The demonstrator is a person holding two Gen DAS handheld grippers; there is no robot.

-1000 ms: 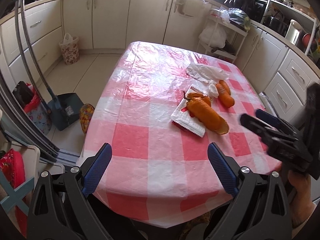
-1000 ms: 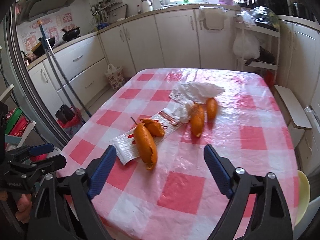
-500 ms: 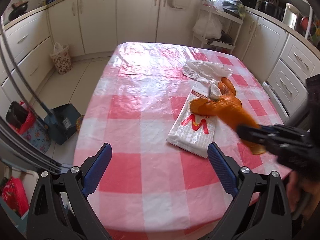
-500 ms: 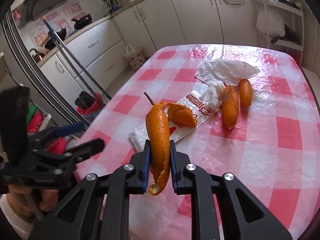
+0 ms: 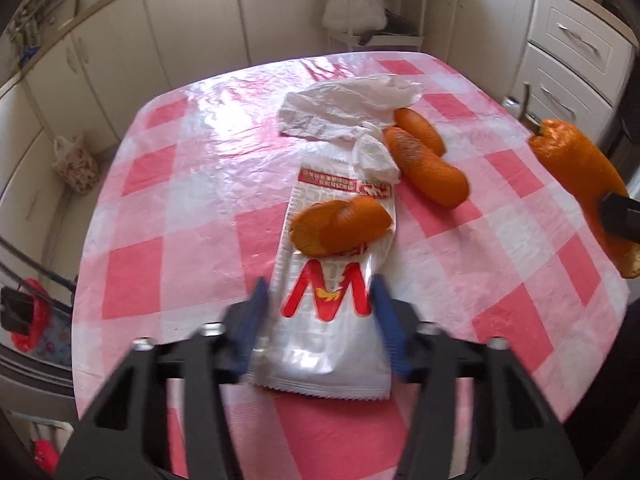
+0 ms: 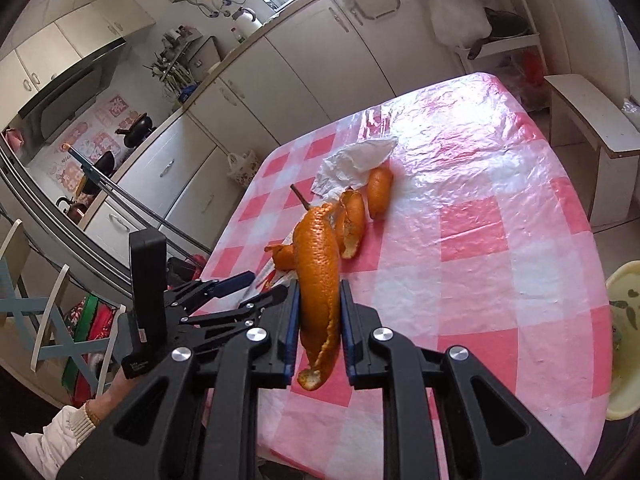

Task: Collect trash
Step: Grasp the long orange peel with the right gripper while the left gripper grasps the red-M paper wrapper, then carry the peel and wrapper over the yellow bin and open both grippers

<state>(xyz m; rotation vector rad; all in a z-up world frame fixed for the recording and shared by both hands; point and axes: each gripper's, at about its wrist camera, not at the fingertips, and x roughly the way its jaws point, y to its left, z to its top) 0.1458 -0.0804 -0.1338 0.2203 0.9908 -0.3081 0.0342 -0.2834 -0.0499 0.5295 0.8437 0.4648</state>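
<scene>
My right gripper [image 6: 319, 316] is shut on a long orange peel with a stem [image 6: 318, 264], lifted above the table; the peel also shows at the right of the left wrist view [image 5: 580, 176]. My left gripper [image 5: 318, 308] is open, its blurred blue pads either side of the near end of a white snack wrapper with a red M [image 5: 324, 320]. A smaller peel [image 5: 340, 226] lies on the wrapper. Two more peels [image 5: 428, 164] and a crumpled white tissue [image 5: 344, 108] lie behind it.
The table has a pink-and-white checked plastic cloth [image 5: 192, 184]. White kitchen cabinets [image 5: 192, 32] line the walls. A small floral bag [image 5: 76, 160] stands on the floor at left. A pale yellow bowl [image 6: 624, 340] sits off the table's right edge.
My right gripper has lifted the long peel off the wrapper and raised it. My left gripper has moved forward to the wrapper's near end and its fingers have narrowed around it.
</scene>
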